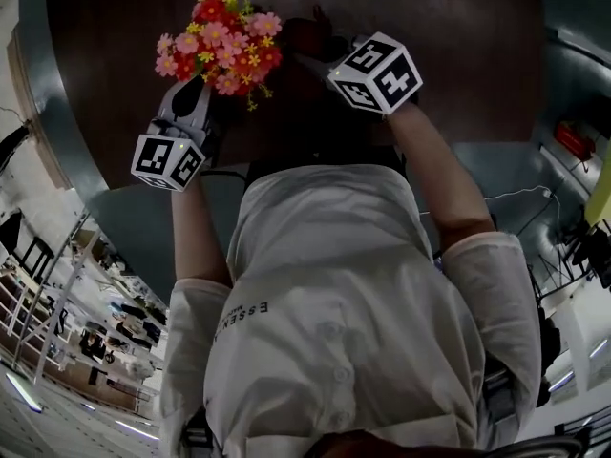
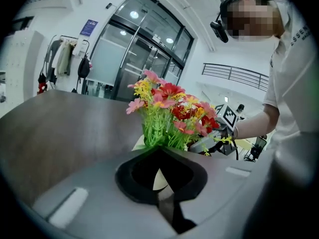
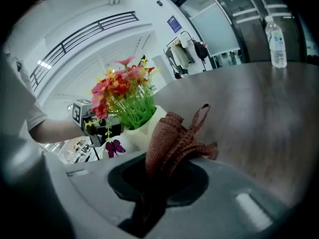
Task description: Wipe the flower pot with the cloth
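Head view, left to right: my left tongs are at the left side of the round table, jaws together right at the base of the flowers. Can't tell if they're pinching the rim. The white flower pot sits under that bunch. To its right, my right tongs are clamped on the brown cloth, just beside the pot and not on it yet, I think. My plan: steady the pot with the left, press the cloth flat on the wall, then sweep around without snagging the flowers.
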Action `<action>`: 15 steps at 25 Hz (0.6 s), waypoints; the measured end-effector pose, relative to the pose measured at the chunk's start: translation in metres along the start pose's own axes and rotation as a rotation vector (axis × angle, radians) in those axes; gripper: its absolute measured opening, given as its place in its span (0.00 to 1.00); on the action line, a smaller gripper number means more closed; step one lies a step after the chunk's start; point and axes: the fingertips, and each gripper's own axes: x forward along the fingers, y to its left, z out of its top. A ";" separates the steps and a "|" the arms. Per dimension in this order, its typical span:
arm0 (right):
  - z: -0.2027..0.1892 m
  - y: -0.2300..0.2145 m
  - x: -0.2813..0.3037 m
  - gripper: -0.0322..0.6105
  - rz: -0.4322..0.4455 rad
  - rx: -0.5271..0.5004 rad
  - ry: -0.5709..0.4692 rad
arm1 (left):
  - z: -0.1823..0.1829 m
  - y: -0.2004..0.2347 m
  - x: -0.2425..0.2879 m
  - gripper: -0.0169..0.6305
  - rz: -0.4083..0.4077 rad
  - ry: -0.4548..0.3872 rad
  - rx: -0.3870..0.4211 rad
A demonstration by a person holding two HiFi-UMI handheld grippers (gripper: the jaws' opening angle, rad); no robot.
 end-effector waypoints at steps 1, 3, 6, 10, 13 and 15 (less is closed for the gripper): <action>0.007 -0.005 -0.003 0.13 -0.030 -0.001 -0.018 | 0.001 0.001 -0.002 0.05 0.011 -0.002 0.010; 0.029 -0.016 -0.004 0.13 -0.057 0.004 -0.057 | 0.003 0.004 -0.004 0.05 0.029 0.005 0.044; 0.063 -0.035 0.004 0.13 -0.025 -0.029 -0.070 | 0.003 0.004 0.002 0.05 0.056 -0.003 0.031; 0.087 -0.034 0.018 0.13 0.046 -0.092 -0.045 | 0.007 0.006 0.004 0.05 0.068 -0.061 -0.084; 0.079 -0.020 0.028 0.13 0.103 -0.134 0.006 | 0.007 0.014 0.000 0.05 0.093 -0.089 -0.107; 0.066 -0.014 0.028 0.13 0.122 -0.142 0.050 | 0.006 0.018 -0.003 0.05 0.101 -0.115 -0.123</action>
